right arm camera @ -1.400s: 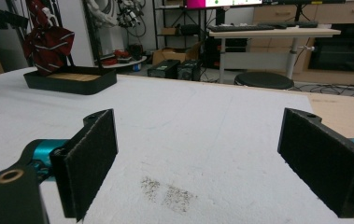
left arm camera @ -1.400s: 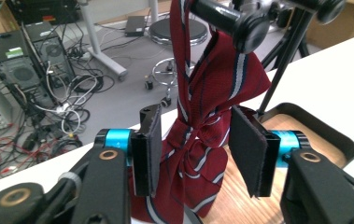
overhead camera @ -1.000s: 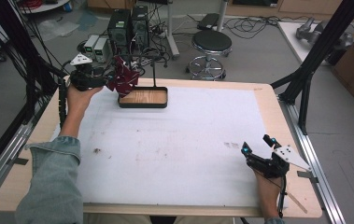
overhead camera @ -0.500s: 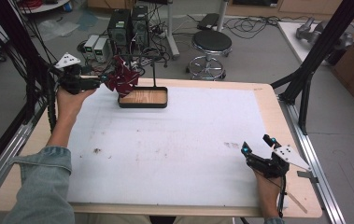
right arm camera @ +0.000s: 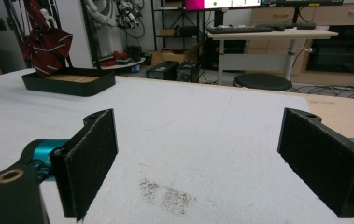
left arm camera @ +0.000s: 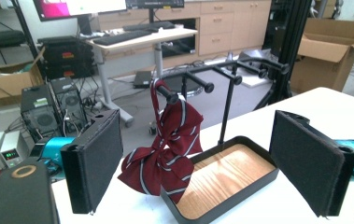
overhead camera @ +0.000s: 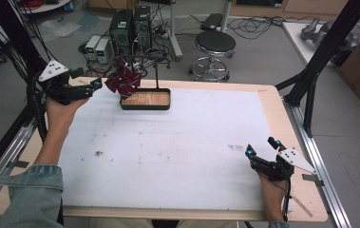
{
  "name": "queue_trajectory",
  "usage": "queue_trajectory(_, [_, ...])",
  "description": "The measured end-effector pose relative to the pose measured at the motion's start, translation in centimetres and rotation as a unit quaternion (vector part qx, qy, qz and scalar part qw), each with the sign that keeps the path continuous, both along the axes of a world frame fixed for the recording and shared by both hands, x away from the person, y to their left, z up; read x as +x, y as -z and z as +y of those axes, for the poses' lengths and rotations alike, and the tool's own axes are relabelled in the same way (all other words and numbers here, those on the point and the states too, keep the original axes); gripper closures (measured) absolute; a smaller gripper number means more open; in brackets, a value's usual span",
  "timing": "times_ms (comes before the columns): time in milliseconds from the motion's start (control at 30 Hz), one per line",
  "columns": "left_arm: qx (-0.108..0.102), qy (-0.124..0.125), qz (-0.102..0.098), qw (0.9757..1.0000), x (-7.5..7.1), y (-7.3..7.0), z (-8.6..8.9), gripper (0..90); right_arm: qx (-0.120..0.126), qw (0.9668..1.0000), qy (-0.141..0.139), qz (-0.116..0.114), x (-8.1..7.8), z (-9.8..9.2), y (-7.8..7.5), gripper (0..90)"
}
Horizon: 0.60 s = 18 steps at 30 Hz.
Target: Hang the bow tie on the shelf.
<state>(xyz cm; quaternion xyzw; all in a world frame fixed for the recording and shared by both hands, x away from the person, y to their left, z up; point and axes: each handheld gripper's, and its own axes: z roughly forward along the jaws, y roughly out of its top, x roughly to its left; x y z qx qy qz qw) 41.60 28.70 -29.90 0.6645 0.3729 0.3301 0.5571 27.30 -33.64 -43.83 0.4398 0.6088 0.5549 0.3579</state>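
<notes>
A dark red striped tie hangs knotted from a peg of the black rack, over the left end of its wood-bottomed tray at the table's far edge. My left gripper is held just left of the tie at the far left corner. Its jaws have just been opening and now stand open, with nothing between the pads. In the left gripper view the tie and the tray lie a little beyond the left gripper. My right gripper rests open near the front right of the white mat, also empty.
A white mat covers most of the table, with small dirt marks near the right gripper. Black frame posts stand at the table's sides. A stool and computer towers are on the floor behind.
My left gripper has drawn back to the left, away from the tie, with its jaws wider apart. The tie stays hanging on the rack. The right gripper has not moved.
</notes>
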Motion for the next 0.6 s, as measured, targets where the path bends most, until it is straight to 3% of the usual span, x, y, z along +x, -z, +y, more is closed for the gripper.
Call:
queue_trajectory(200, [-0.004,-0.003,-0.020,0.9998,-2.2,-0.4,0.4,17.8,0.001,1.0000,0.002,0.001,0.0,0.0,0.0,11.2])
queue_trajectory(400, [-0.016,-0.011,-0.025,0.9995,-4.4,0.7,1.1,17.6,0.001,1.0000,0.001,0.001,0.0,0.0,0.0,11.2])
queue_trajectory(600, [-0.015,-0.021,-0.028,0.9993,-6.2,1.9,1.4,17.6,0.003,1.0000,0.001,0.001,0.0,0.0,0.0,11.2])
